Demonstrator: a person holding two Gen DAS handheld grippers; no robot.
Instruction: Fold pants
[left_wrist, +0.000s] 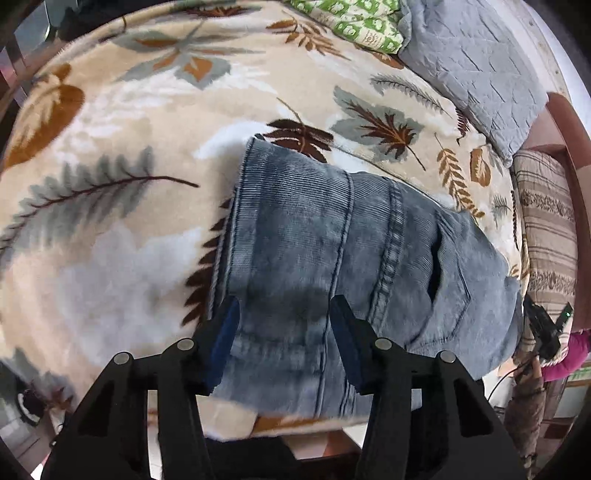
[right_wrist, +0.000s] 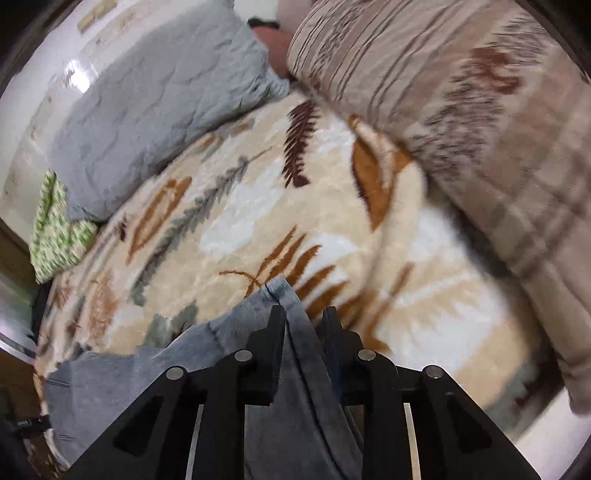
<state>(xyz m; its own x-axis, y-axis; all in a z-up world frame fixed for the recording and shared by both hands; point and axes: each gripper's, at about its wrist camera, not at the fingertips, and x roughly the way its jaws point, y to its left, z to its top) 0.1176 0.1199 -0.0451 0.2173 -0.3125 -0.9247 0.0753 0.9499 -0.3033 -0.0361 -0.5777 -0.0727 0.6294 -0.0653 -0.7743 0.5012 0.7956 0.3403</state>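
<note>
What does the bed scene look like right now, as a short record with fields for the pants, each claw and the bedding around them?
pants: blue-grey pants lying partly folded on the leaf-print blanket
left claw: left claw over the near end of the pants, fingers apart, fabric between them, not pressed
right claw: right claw with a fold of the pants between its narrow fingers; grip not clear
bedding: grey pillow, striped quilt, green patterned cloth

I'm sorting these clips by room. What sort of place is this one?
Most likely a bedroom: the pants lie on a bed covered by a leaf-patterned blanket, with a grey quilted pillow and a striped brown comforter bunched along its edges.
</note>
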